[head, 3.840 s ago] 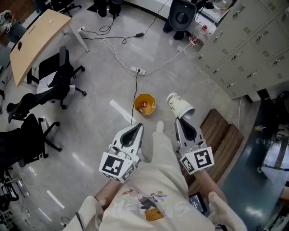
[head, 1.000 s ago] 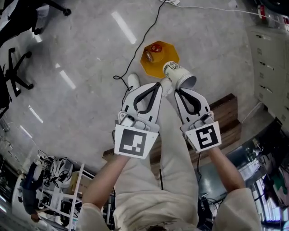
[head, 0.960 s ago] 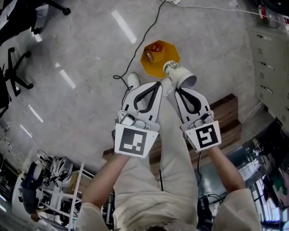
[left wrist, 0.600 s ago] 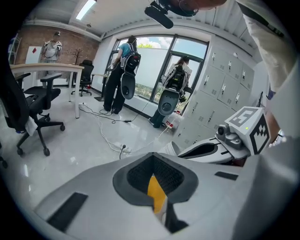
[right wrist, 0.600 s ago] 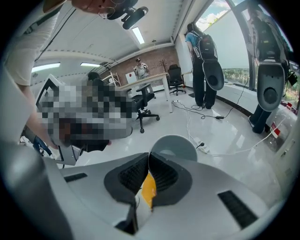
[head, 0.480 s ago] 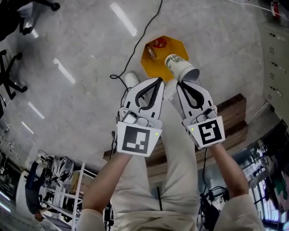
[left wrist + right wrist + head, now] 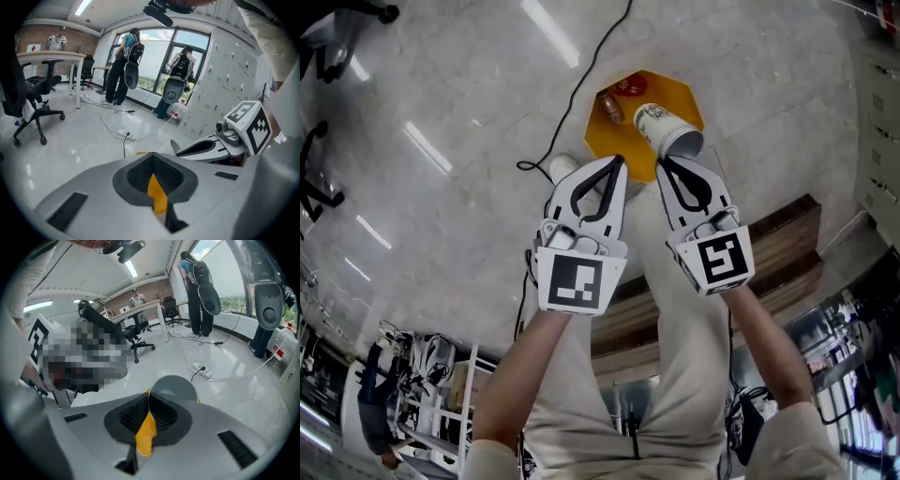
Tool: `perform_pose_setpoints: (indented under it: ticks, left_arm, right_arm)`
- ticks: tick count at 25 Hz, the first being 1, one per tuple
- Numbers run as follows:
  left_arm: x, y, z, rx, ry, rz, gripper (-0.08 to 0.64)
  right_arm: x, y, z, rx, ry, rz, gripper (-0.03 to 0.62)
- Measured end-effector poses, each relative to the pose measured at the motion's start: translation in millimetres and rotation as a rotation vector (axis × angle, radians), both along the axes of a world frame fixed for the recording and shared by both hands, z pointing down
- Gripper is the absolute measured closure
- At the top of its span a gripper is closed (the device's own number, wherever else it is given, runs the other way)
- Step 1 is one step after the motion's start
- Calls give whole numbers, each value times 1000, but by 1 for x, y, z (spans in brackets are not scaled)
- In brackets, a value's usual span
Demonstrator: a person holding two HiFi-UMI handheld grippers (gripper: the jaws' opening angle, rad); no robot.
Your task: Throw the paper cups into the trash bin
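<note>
A white paper cup [image 7: 667,129] hangs tilted over the yellow octagonal trash bin [image 7: 619,141] on the floor, mouth toward my right gripper. My right gripper [image 7: 661,161] is shut on the cup's rim. In the right gripper view the cup's [image 7: 174,386] wall is pinched between the pads of that gripper [image 7: 149,401]. My left gripper [image 7: 619,159] sits just left of it, shut and holding nothing. In the left gripper view the left gripper's [image 7: 152,155] jaws meet, and the cup [image 7: 174,146] shows beside the right gripper [image 7: 206,147].
A small bottle [image 7: 612,108] and a red scrap [image 7: 630,86] lie in the bin. A black cable [image 7: 572,103] runs across the floor left of it. A wooden pallet [image 7: 787,253] lies to the right, lockers [image 7: 225,75] behind. Office chairs [image 7: 28,103] and people [image 7: 124,61] stand farther off.
Both grippers have come nearer the bin with the cup still held. The cup, earlier at the bin's right edge, now hangs over the bin.
</note>
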State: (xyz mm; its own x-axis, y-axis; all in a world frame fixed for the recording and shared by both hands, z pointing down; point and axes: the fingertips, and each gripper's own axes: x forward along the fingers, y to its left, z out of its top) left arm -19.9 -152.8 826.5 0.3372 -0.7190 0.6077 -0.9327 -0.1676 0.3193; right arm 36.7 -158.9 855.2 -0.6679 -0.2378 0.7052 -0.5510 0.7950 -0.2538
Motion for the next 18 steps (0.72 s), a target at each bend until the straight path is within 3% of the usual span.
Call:
perform_pose_setpoints:
  ticks: [9,18]
  left_arm:
    - [3,-8,78,-53,-54,52,555]
    - [8,-7,109,-84,-72,39,555]
  right_arm:
    - [-2,0,88,-88,71,-54,571]
    - [3,7,116,-109,108,-87,562]
